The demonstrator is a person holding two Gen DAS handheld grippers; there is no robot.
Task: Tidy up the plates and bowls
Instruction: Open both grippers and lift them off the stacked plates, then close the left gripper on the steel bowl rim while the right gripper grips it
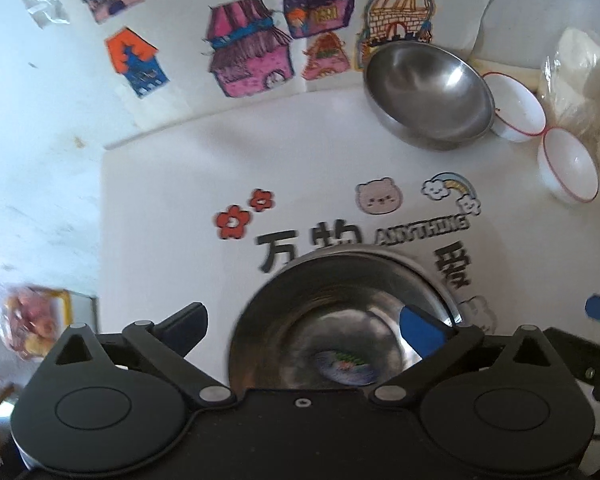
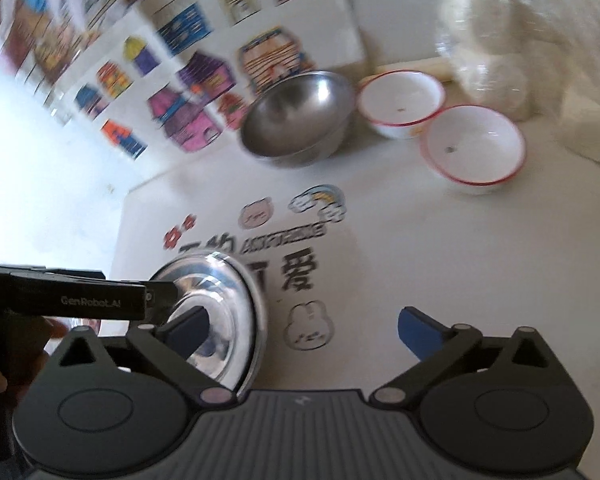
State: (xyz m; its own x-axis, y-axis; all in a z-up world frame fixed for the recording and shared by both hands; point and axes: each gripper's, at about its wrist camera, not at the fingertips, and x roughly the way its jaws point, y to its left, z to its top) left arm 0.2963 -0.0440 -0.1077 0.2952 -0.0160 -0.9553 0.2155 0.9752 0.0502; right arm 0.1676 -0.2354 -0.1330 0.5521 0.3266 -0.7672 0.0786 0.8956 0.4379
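Observation:
A shallow steel bowl (image 1: 332, 320) stands on the white table (image 1: 180, 208) right below my left gripper (image 1: 304, 326). That gripper is open: its blue right fingertip (image 1: 420, 332) hovers over the bowl's inside and its dark left fingertip is outside the rim, neither pressing. In the right wrist view the same bowl (image 2: 224, 304) lies at the lower left. My right gripper (image 2: 304, 330) is open beside it, with only its dark left fingertip (image 2: 188, 328) in front of the bowl. A deeper steel bowl (image 1: 428, 92) (image 2: 296, 116) and two white red-rimmed bowls (image 1: 516, 108) (image 2: 472, 144) stand at the back.
A plastic bag of white stuff (image 2: 520, 40) fills the back right corner. Colourful house drawings (image 1: 248, 52) hang on the wall behind the table. Cartoon stickers and lettering (image 2: 284, 256) mark the tabletop. The left tool's black housing (image 2: 80, 300) crosses the right wrist view's left side.

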